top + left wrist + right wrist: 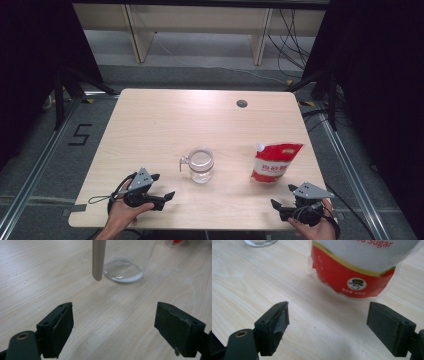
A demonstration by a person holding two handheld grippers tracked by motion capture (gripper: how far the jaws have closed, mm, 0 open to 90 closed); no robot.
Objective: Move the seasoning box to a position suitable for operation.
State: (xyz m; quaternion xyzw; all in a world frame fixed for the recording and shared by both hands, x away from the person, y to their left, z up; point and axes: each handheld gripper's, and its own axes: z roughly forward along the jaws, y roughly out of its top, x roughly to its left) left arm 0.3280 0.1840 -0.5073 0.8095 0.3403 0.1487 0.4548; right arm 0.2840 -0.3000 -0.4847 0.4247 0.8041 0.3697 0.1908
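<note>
We hold the left gripper (162, 186) low over the near left of the bench (165, 120), its jaws spread wide with nothing between them, facing the glass jar (200, 165) just beyond. A little white powder lies in the jar's bottom. Our right gripper (283, 195) sits at the near right edge, jaws likewise released and empty, pointed at the red-and-white sugar pouch (272, 162) standing right of the jar.

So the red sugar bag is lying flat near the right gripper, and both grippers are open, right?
Not quite: the bag stands upright, as the high view shows. It is near the right gripper, and both that one and the left gripper are open.
</note>
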